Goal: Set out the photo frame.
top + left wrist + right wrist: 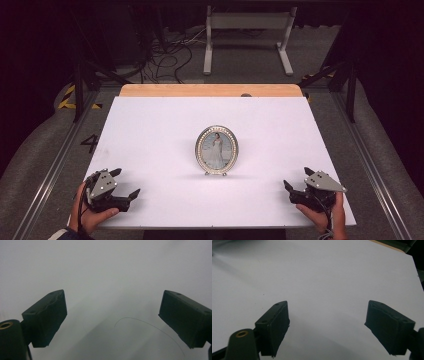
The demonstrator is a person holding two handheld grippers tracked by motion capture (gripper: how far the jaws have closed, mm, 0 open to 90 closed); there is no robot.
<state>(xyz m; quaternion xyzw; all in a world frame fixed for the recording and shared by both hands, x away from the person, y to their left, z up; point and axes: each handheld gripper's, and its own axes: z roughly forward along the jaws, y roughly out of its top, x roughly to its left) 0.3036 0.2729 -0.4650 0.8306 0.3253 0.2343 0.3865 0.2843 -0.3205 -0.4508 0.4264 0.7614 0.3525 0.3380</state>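
- Picture frame [216, 150] stands upright mid-table on the white sheet [150, 125], on small feet, well apart from both grippers. Nothing is in contact with it.
- Your left gripper [126, 184] sits at the near-left corner with its jaws spread wide and nothing between them; the left gripper view has just bare sheet between the jaws.
- Your right gripper [297, 179] sits at the near-right corner, likewise wide and empty.
- Tip risk: the frame is tall, oval and on a narrow base. Nudge it high on the rim with one jaw and it likely topples backward or face-down.
- Slip risk: the beaded rim is curved; pinch it off-centre and it could rotate or squirt out.
- Glass risk: a jaw tip landing on the front face could scratch or crack it.
- Sheet risk: dragging a gripper across could shift the sheet and rock the frame.
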